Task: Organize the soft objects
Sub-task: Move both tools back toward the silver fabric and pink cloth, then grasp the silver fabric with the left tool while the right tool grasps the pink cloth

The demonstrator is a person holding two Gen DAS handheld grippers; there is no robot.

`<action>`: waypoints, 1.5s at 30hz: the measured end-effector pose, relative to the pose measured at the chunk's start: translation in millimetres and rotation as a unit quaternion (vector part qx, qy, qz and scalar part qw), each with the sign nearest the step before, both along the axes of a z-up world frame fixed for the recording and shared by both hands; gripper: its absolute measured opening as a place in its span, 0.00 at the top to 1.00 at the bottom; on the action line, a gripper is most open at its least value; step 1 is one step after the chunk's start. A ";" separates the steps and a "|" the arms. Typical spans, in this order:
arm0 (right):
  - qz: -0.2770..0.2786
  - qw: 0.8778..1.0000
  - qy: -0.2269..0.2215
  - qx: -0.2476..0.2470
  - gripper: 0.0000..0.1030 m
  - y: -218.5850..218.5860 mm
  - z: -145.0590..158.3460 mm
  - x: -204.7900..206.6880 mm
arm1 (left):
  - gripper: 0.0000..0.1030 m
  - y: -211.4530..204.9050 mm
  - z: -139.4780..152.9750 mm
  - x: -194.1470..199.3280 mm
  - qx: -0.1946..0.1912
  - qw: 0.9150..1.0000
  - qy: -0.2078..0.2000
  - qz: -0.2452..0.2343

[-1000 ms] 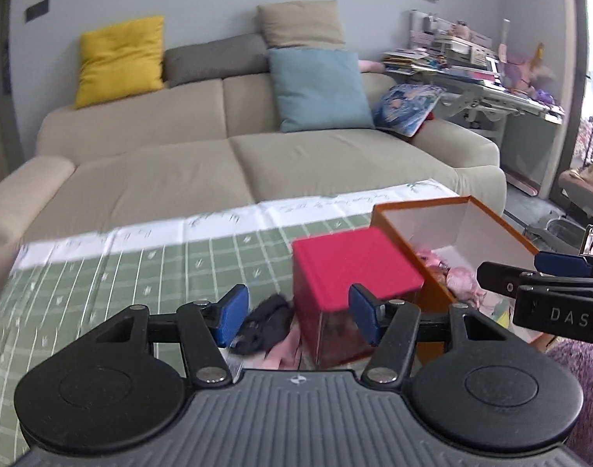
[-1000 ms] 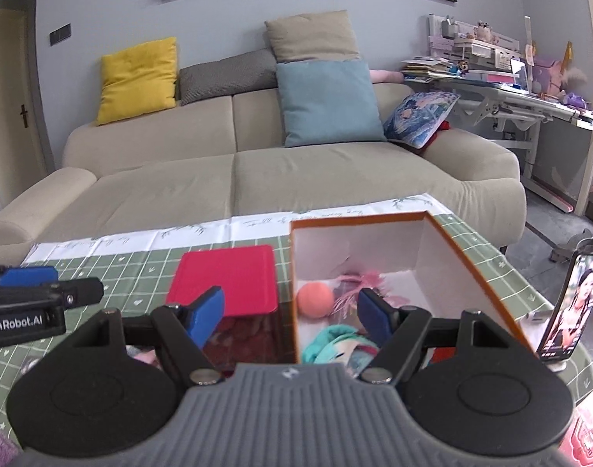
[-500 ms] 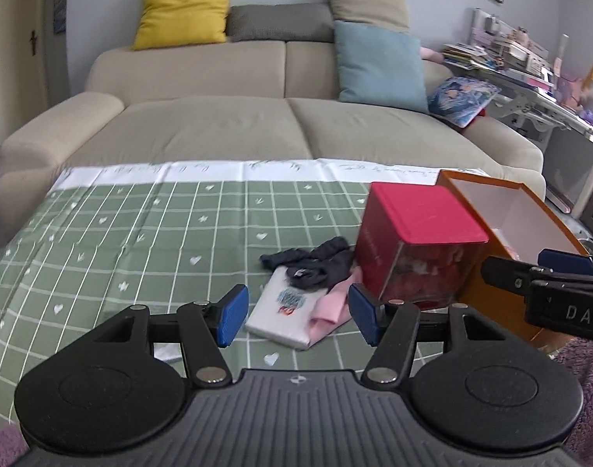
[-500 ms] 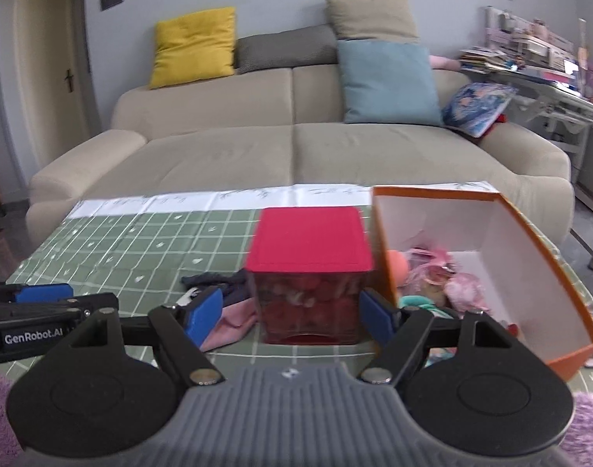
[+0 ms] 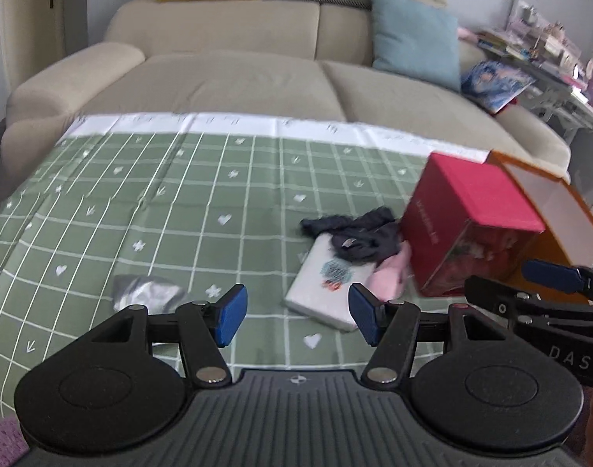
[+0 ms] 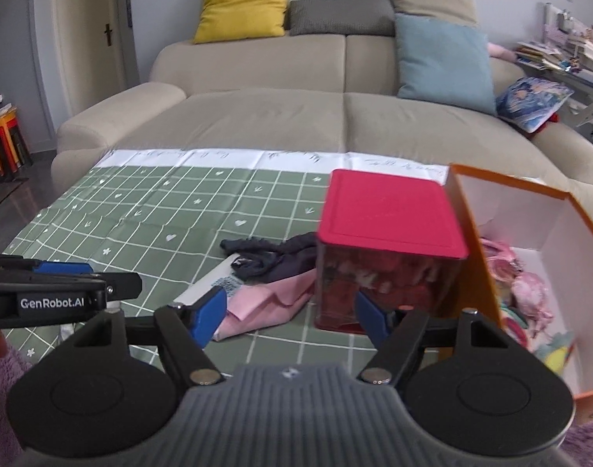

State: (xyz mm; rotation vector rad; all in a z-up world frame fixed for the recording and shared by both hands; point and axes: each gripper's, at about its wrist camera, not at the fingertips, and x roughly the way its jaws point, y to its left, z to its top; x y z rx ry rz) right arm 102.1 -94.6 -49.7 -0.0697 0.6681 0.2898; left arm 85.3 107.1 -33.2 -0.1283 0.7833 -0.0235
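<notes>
Tongs (image 6: 55,295) labelled "GenRobot.AI", "DAS".

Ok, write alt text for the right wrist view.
The right tool, jaws closing on nothing, hangs over a green checked tablecloth before a red-lidded box and a pile of dark and pink clothes. An open orange box of soft toys stands right, a beige sofa behind.

Both wrist views angled down, near table (image 5: 148,202) (sharing red box (image 6: 389,214)), facing sofa (image 6: 335,124)
</notes>
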 end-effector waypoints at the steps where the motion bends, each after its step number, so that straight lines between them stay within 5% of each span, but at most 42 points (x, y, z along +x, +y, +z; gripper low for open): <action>1: 0.004 1.000 0.003 -0.001 0.31 3.9 -2.7 3.2 | 0.31 2.7 -2.6 1.7 0.003 1.000 0.007 0.002; 4: 0.021 1.000 0.020 -0.008 0.38 14.9 -14.9 14.5 | 0.27 11.8 -9.0 4.9 0.012 1.000 0.019 0.022; 17: 0.024 0.998 0.061 -0.010 0.38 43.8 -61.6 58.9 | 0.22 53.3 -54.5 47.4 0.069 0.981 0.083 0.158; 24: 0.006 0.997 0.078 0.007 0.44 42.6 -77.0 75.2 | 0.21 71.4 -72.1 53.7 0.048 0.974 0.112 0.193; 28: 0.008 0.996 0.090 0.012 0.56 43.3 -84.2 80.8 | 0.30 73.3 -75.9 55.5 0.033 0.974 0.119 0.193; 32: 0.028 0.995 0.090 0.016 0.80 47.4 -88.2 79.6 | 0.37 70.2 -76.2 55.4 0.038 0.975 0.115 0.186; 35: 0.045 0.995 0.088 0.014 0.94 50.7 -87.4 77.8 | 0.63 69.4 -74.9 55.5 0.039 0.976 0.111 0.182; 37: 0.048 0.995 0.085 0.008 0.97 51.8 -85.1 76.9 | 0.93 69.5 -73.4 55.4 0.037 0.978 0.106 0.177; 45: 0.057 0.997 0.041 0.003 0.98 49.9 -56.4 65.7 | 0.98 65.2 -58.1 49.7 0.021 0.984 0.075 0.159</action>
